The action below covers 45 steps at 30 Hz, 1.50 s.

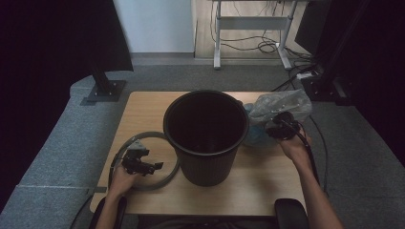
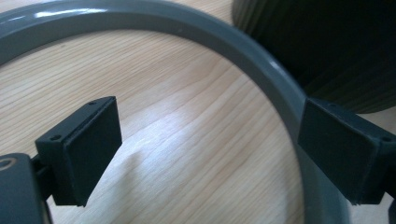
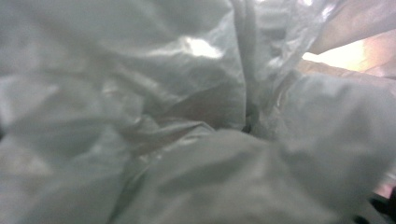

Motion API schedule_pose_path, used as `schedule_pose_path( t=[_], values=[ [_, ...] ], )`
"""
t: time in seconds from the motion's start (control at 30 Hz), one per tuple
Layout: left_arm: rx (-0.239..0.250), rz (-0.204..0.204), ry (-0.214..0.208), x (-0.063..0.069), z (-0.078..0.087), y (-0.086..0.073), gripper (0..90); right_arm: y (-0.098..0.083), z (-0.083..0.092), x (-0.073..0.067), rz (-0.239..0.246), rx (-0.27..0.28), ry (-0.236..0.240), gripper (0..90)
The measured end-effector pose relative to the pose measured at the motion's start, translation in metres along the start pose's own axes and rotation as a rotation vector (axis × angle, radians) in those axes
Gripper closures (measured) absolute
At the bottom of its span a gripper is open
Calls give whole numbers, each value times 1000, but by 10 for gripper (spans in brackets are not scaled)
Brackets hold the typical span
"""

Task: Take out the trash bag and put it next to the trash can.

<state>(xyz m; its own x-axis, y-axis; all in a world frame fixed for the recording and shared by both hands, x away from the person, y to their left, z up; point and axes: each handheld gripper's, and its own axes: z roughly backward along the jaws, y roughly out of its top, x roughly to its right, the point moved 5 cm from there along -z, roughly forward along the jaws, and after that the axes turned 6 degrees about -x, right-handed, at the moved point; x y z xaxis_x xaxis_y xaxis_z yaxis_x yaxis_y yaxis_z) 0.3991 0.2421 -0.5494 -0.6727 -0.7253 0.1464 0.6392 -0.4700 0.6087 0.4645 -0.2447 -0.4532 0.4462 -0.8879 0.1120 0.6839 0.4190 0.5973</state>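
**Right gripper buried in a plastic bag beside the bin**

A crumpled translucent grey plastic bag [image 1: 279, 107] lies at the table's far right, touching the round black plastic bin [image 1: 206, 138]. The right gripper [image 1: 282, 128] pushes into it, forearm angled inward; film hides its jaws, so I cannot tell their grip. The left gripper [image 1: 141, 164], jaws apart, rests low over a grey plastic ring [image 2: 261, 60] on the wooden table [image 1: 143, 107], near the front edge.

Black bin [image 1: 206, 138] mid-table, grey ring [image 1: 168, 177] and left gripper [image 1: 152, 168] beside it, right gripper [image 1: 276, 128] at crumpled plastic bag [image 1: 282, 106].
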Motion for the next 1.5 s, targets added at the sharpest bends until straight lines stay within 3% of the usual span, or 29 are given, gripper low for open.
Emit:
schedule_pose_path(
  t=[0.17,0.33,0.53,0.67,0.87,1.07,1.3,1.5],
  values=[
    [-18,20,43,-6,1,-4,61,15,-37,2,-36,-6,0,588],
    [-56,34,96,-13,-2,-12,59,25,-60,-1,-26,-28,-25,414],
    [-66,67,145,-20,-2,-16,42,21,-50,-9,-12,-47,35,166],
    [-77,61,168,-19,-1,-17,40,13,-32,-11,-22,-8,56,141],
    [-74,57,186,-18,4,-17,40,-3,-13,-12,-19,25,44,78],
    [-78,64,194,-20,6,-19,41,-26,-7,-10,-17,26,15,46],
    [-82,69,197,-21,6,-21,42,-66,-17,-14,-65,2,2,0],
    [-83,69,200,-22,6,-22,42,-97,-28,-19,-59,-31,-24,0]
  ],
)
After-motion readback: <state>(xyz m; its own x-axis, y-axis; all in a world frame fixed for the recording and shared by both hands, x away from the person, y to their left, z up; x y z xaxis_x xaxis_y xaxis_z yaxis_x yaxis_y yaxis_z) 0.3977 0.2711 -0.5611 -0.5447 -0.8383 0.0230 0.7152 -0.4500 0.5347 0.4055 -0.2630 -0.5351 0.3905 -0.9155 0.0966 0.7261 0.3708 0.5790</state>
